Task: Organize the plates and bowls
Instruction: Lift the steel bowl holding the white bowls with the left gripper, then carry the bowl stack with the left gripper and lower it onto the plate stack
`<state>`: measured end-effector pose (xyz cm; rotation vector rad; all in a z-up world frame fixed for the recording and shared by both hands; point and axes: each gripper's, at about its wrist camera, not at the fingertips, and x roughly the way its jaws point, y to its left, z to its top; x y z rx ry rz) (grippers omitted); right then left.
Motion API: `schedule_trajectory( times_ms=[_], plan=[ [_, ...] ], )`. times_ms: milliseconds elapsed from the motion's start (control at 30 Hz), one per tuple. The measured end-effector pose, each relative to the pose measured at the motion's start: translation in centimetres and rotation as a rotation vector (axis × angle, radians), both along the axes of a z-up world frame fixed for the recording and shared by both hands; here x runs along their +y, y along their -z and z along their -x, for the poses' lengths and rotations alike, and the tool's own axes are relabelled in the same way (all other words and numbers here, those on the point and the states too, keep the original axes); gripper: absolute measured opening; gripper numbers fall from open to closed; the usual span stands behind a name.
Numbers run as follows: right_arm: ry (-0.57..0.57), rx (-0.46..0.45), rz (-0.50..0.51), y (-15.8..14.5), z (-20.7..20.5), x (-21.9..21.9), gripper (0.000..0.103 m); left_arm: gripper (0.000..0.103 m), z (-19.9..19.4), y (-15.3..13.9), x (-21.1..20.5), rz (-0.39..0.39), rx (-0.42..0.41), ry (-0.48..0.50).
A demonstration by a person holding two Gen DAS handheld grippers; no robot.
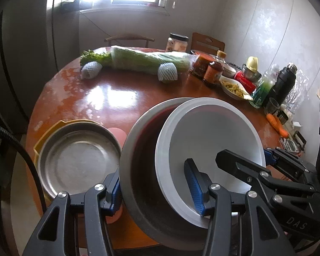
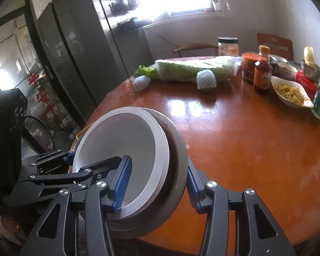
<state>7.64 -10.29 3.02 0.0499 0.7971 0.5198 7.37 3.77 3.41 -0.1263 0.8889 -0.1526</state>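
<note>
A stack of white bowls (image 1: 211, 132) sits nested inside a grey metal bowl (image 1: 134, 149), tilted above the table's near edge. My left gripper (image 1: 155, 189) is shut on the stack, one finger outside the metal wall, one inside the white bowl. My right gripper (image 2: 157, 183) grips the same stack (image 2: 125, 136) from the other side, one finger in the white bowl, one outside the metal bowl (image 2: 177, 140). The right gripper also shows in the left wrist view (image 1: 245, 160). A shallow metal plate (image 1: 79, 155) lies on a yellow tray (image 1: 44, 136) to the left.
The round brown table (image 2: 245, 149) carries a wrapped cabbage (image 1: 143, 60), sauce jars (image 1: 213, 71), a white dish of food (image 2: 292, 93), bottles (image 1: 283, 83) and carrots (image 1: 277, 124) along the right. A dark cabinet (image 2: 74, 53) stands left. A chair (image 1: 130, 39) is behind.
</note>
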Motion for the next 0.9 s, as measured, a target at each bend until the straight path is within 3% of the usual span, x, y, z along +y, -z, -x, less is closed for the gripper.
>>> schedule_trajectory(
  times_ms=[600, 900],
  plan=[
    [-0.147, -0.042, 0.007, -1.5, -1.7, 8.7, 0.051, 0.052, 0.6, -1.8, 8.2, -0.022, -0.051, -0.141],
    [-0.213, -0.026, 0.004, -0.7, -3.6, 12.6, 0.051, 0.052, -0.2, -1.0, 11.6, -0.036, -0.029, -0.198]
  ],
)
